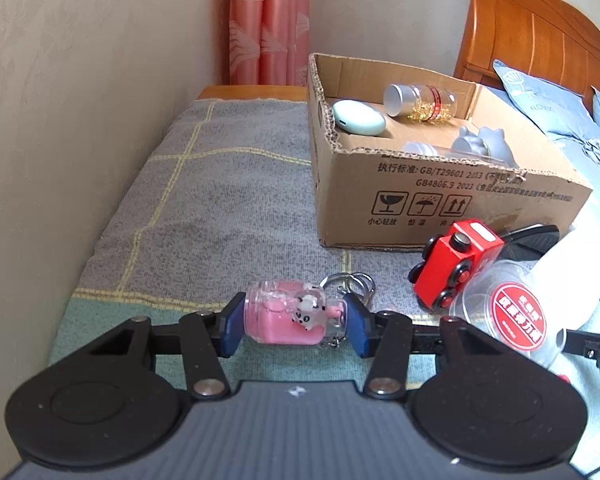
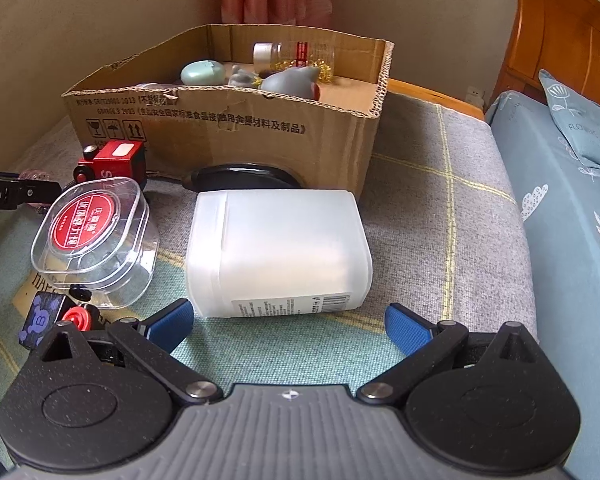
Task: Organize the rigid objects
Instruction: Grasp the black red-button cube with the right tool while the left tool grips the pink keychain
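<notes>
Clamping a pink bottle keychain (image 1: 290,318) between its blue pads, the left gripper (image 1: 292,326) hovers over the blanket (image 1: 204,208). Right gripper (image 2: 288,322) gapes, released, just before a white plastic jar (image 2: 278,254) lying flat.

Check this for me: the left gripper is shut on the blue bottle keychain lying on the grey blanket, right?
Only the colour is wrong. In the left wrist view the left gripper is shut on a pink bottle keychain, clear plastic with a small panda charm, on the grey blanket.

Left claw (image 1: 294,322) clamps pink bottle keychain (image 1: 288,316).
</notes>
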